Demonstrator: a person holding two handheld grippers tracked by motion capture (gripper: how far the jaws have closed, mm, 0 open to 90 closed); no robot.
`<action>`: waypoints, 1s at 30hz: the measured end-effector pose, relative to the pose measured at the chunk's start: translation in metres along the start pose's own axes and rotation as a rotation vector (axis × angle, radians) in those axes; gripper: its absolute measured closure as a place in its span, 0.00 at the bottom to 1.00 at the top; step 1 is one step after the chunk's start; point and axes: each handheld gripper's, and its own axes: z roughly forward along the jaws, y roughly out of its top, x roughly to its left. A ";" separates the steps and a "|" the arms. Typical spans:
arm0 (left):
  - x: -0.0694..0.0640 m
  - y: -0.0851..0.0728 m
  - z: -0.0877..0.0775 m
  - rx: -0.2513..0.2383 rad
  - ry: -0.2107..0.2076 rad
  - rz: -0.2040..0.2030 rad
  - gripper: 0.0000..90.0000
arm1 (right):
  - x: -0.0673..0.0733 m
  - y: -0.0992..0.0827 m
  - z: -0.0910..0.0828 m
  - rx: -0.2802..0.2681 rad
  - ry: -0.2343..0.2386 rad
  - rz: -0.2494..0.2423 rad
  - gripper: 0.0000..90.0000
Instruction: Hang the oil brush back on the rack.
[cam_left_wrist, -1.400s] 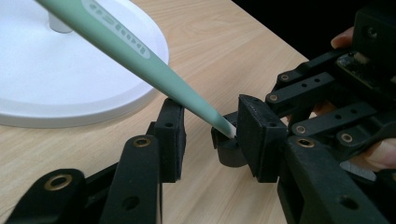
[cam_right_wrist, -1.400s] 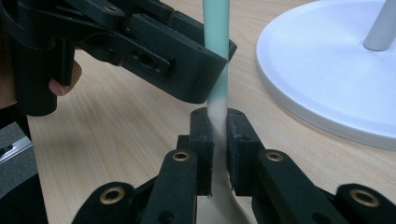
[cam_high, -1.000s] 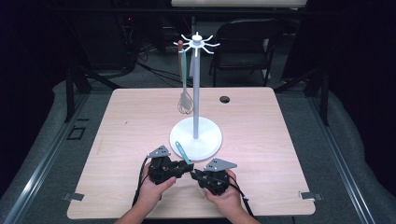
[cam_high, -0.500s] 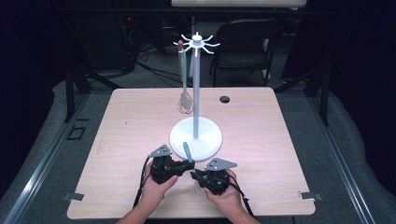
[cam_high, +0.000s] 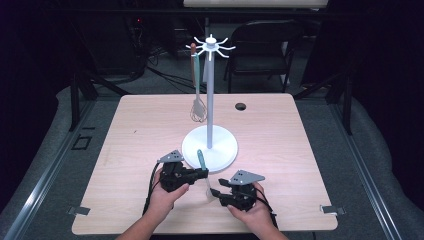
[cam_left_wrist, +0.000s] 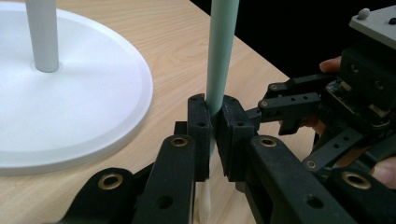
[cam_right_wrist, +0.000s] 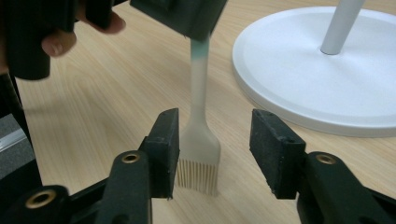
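Observation:
A pastry brush with a teal handle (cam_high: 201, 159) and pale bristle head (cam_right_wrist: 200, 140) stands nearly upright, bristles just above the table. My left gripper (cam_left_wrist: 214, 123) is shut on its handle (cam_left_wrist: 219, 56), near the white stand's base (cam_high: 210, 147). In the high view the left gripper (cam_high: 204, 173) sits front centre. My right gripper (cam_right_wrist: 222, 140) is open, one jaw on each side of the brush head without touching it. It lies just right of the left one (cam_high: 215, 191).
The white stand's pole (cam_high: 210, 100) rises to a ring of hooks (cam_high: 210, 47). A whisk (cam_high: 198, 107) hangs from a hook on the left. A dark cable hole (cam_high: 240, 106) lies in the wooden table at the back. A chair stands beyond.
The brush has been tipped from a slant to nearly upright in the left gripper. The right gripper has slid slightly toward the near edge, under the brush head.

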 end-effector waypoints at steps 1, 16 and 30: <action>0.000 0.002 -0.001 0.007 0.005 0.008 0.93 | -0.001 -0.001 0.000 0.006 -0.007 -0.008 0.55; -0.001 0.016 -0.003 0.068 0.009 0.076 0.93 | -0.010 -0.011 0.009 0.056 -0.077 -0.066 0.45; -0.004 0.034 -0.008 0.095 0.020 0.119 0.93 | -0.012 -0.010 0.006 0.035 -0.091 -0.050 0.44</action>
